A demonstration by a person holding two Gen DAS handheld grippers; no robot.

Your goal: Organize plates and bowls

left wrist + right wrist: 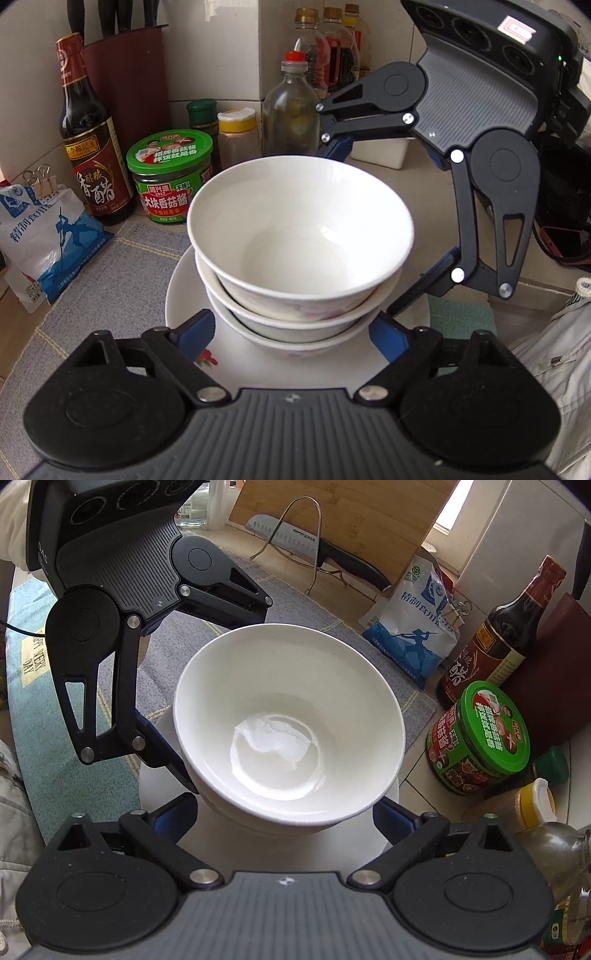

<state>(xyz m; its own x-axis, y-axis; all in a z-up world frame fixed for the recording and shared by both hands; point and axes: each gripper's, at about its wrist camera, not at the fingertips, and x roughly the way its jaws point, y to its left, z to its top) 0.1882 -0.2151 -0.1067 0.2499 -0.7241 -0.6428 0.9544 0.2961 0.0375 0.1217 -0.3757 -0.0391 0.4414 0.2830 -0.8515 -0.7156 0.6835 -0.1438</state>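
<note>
Now | left gripper (291, 332) wide, right gripper (284, 812) wide, both flanking bowl stack (299, 236) on plate (184, 295) | risk: withdrawing finger clips rim, stack topples.

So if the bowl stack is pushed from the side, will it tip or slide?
The bowl stack of three nested bowls stands tall on a plate, so it probably tips easily. The glazed surfaces look smooth, so it may slide. It looks ceramic, likely stiff and fragile.

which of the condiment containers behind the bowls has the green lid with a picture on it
The squat mushroom sauce jar, beside the tall dark vinegar bottle. The small spice jars behind it have plain caps.
</note>
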